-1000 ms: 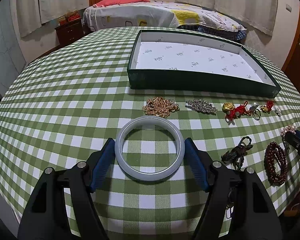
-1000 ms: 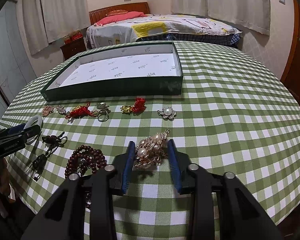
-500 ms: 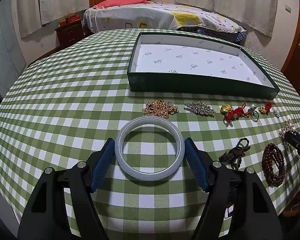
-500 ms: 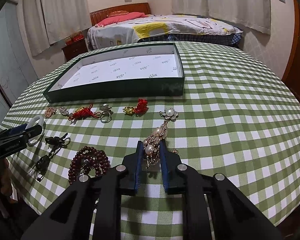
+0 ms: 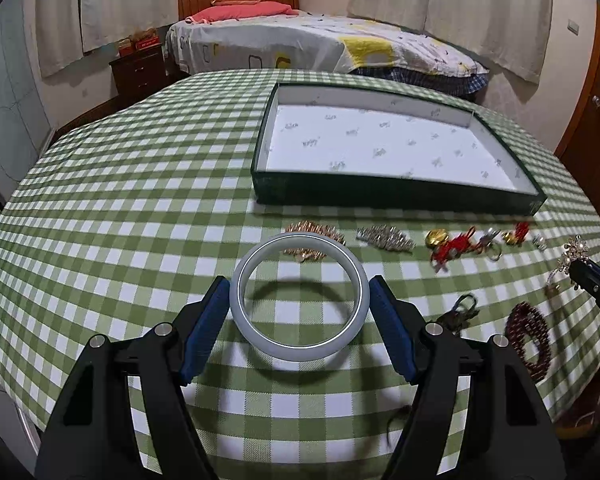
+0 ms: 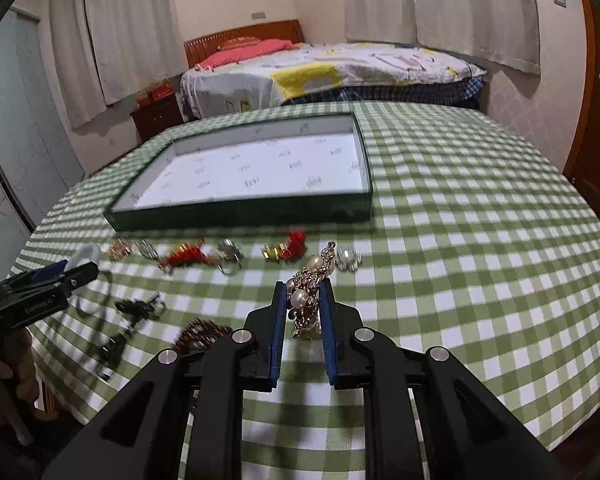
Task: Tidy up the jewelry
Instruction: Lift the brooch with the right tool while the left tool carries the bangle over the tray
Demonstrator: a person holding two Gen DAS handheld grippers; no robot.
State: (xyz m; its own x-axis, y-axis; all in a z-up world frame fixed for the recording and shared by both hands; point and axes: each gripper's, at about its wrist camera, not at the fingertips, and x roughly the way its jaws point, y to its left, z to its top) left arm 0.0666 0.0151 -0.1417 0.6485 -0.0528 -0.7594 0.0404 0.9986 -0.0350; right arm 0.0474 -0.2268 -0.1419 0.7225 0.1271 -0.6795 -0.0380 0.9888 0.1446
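Observation:
My left gripper (image 5: 299,300) is shut on a pale jade bangle (image 5: 300,346) and holds it above the checked cloth, its shadow below. My right gripper (image 6: 304,300) is shut on a gold chain with pearls (image 6: 310,294) and holds it off the table. The green tray (image 5: 396,194) with white lining stands empty behind; it also shows in the right wrist view (image 6: 240,214). The right gripper's tip with the pearl piece shows at the right edge of the left wrist view (image 5: 580,270).
On the cloth lie a gold chain (image 5: 314,236), a rhinestone piece (image 5: 386,238), red knot charms (image 5: 452,244), a dark red bead bracelet (image 5: 528,336), a dark cord piece (image 5: 462,312) and a pearl brooch (image 6: 348,258). A bed (image 5: 320,46) stands behind the table.
Both grippers have lifted: the bangle has risen off the cloth in the left one, and the right one, which closed on the pearl chain, has raised it and moved toward the tray.

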